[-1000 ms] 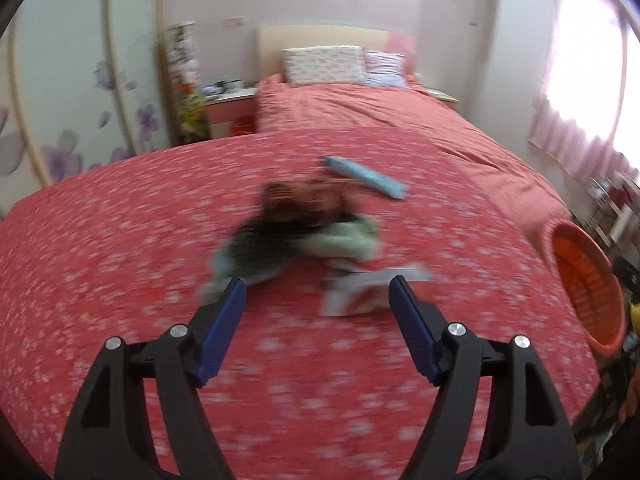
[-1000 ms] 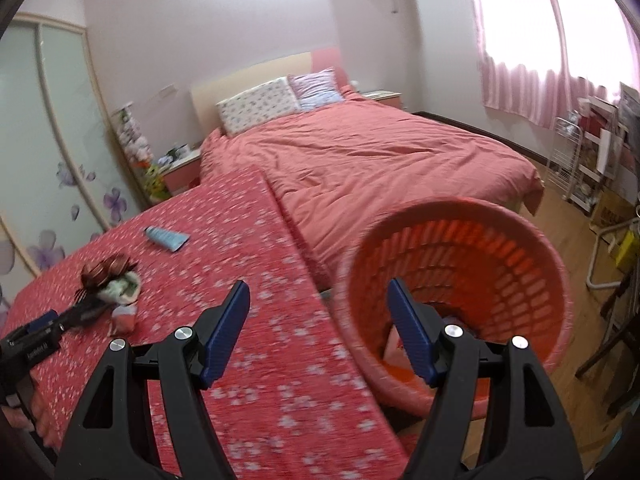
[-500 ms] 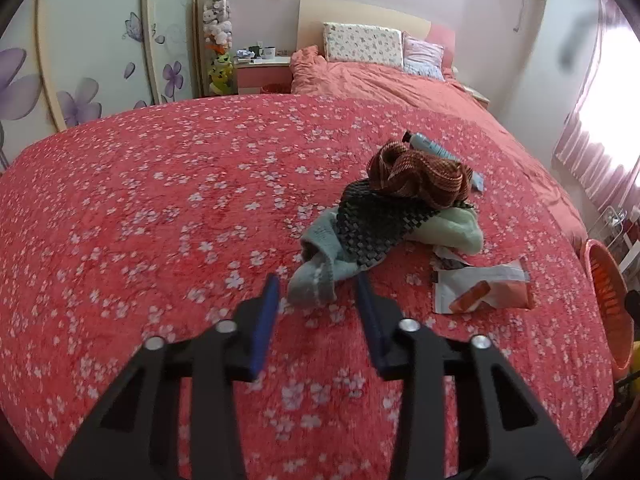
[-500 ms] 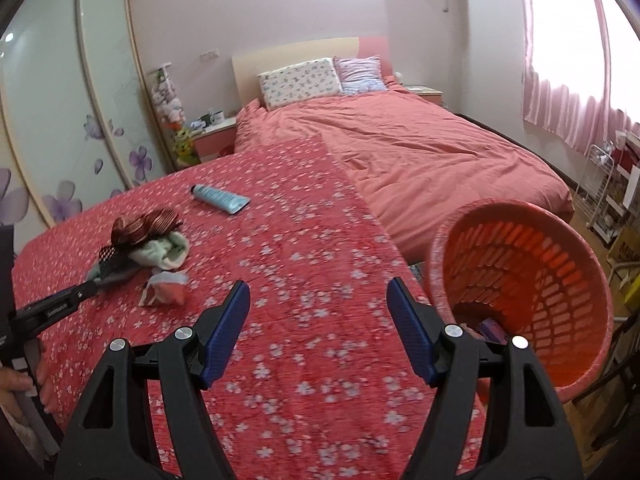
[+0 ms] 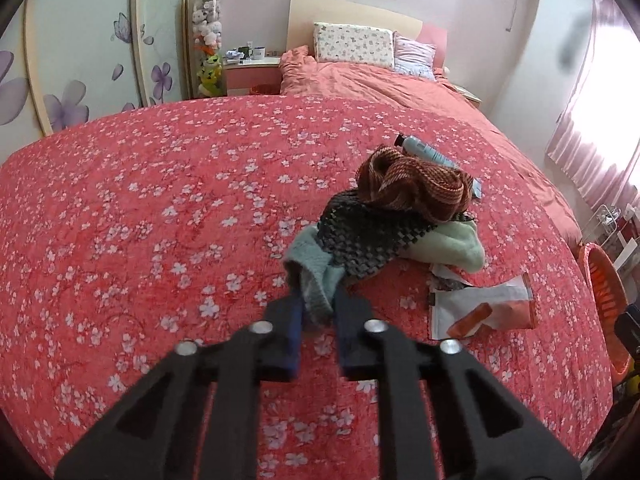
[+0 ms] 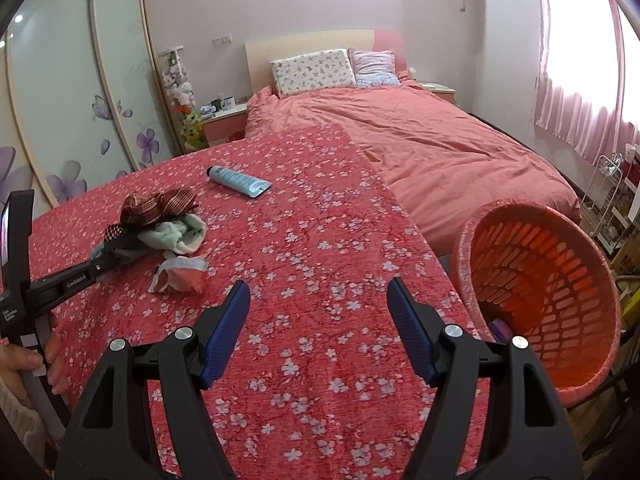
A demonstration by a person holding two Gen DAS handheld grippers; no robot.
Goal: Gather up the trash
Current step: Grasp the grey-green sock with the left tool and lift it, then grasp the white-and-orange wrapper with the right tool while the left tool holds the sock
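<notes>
- Far left of the right wrist view: a person's hand (image 6: 38,360) wraps the handle of the left hand-held gripper (image 5: 316,312), which reaches out over the red bedspread with white blossoms (image 5: 160,220).
- That left hand-held gripper is clamped down on the loose end of a pale mint-green knit sock (image 5: 316,280); the blue pads pinch the fabric from both sides (pretty tight, barely any gap).
- The sock belongs to a small heap: a dark grey-and-black checked cloth (image 5: 368,236) lies over it, a brown-and-orange striped knit scrunch (image 5: 412,184) sits on top, and a lighter cream-green fleece piece (image 5: 448,248) pokes out on the right.
- Just behind the heap lies a light blue squeeze tube with a black cap (image 6: 238,178), flat on the bedspread.
- Right beside the heap, toward the camera, is a crumpled white-and-orange snack wrapper (image 5: 480,312), untouched.
- The right hand-held gripper (image 6: 318,328) hangs over bare bedspread with its jaws spread wide and nothing between them.
- Far right, off the edge of the bed: a round orange plastic laundry-style basket (image 6: 592,268), tilted toward the camera, with a small purple item (image 6: 500,328) at the bottom (can't tell what it is).
</notes>
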